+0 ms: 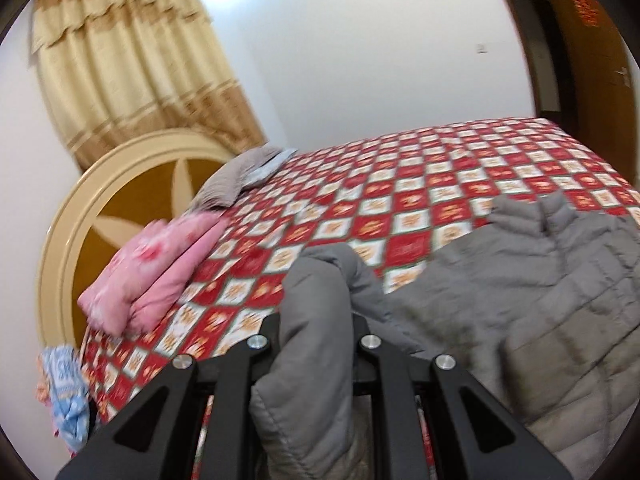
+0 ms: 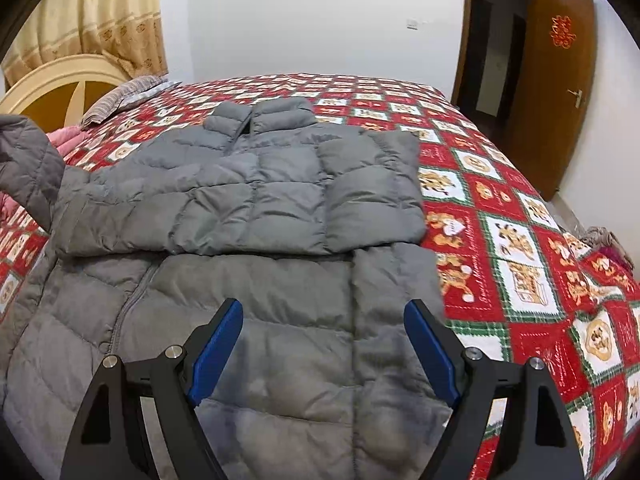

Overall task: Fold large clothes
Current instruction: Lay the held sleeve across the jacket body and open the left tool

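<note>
The grey puffer jacket [image 2: 248, 216] lies collar-far on the bed [image 2: 520, 240], its right sleeve already folded across. The left gripper [image 1: 316, 328] clamps the left sleeve [image 1: 316, 344], raised at the jacket's left; the right gripper [image 2: 324, 344] hovers released above the near hem.

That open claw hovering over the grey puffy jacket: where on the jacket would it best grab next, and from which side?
Probably the bottom hem of the grey jacket, at its right corner nearest the right gripper. That edge lies flat and free on the checked bedspread, so the open jaws can come in low from the near side. One sleeve is already folded across the chest; the left gripper holds the other.
</note>
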Demonstrator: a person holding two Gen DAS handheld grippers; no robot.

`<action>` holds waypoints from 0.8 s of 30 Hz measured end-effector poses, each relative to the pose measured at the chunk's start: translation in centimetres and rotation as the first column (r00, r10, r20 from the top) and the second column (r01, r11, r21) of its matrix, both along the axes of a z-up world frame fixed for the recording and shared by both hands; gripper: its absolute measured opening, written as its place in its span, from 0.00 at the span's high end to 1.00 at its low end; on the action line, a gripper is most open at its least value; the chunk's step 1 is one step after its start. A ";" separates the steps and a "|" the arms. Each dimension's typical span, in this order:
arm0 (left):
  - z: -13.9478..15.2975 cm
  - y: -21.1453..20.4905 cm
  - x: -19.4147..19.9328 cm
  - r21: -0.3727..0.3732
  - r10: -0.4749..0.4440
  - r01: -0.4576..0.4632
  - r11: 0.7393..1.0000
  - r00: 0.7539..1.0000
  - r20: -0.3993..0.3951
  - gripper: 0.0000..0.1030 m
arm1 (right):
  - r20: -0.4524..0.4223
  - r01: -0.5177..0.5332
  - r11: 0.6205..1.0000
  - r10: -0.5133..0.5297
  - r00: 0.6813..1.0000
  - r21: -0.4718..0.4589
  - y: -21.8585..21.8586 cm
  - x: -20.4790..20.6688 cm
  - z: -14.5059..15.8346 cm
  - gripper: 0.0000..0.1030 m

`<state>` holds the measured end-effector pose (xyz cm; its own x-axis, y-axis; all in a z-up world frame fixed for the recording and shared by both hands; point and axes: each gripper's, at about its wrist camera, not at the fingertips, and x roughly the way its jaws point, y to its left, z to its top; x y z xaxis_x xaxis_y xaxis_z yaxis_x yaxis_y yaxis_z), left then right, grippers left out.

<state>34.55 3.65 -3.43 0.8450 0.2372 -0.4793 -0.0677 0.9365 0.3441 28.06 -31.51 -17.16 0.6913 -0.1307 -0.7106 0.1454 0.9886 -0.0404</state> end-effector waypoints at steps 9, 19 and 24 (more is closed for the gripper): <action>-0.6 -12.2 0.5 -0.006 -0.203 0.203 0.979 0.979 -0.004 0.85 | -0.013 0.058 0.997 -0.057 0.998 0.060 -2.4 -0.8 -1.5 0.20; -6.0 -20.9 1.5 0.025 -0.297 0.300 0.954 0.951 -0.080 0.76 | -0.038 0.092 0.989 -0.089 0.995 0.117 -3.5 -0.8 -3.1 0.20; -7.6 -23.0 1.0 0.022 -0.324 0.328 0.944 0.940 -0.106 0.49 | -0.055 0.100 0.988 -0.094 0.994 0.122 -3.6 -0.7 -3.5 0.20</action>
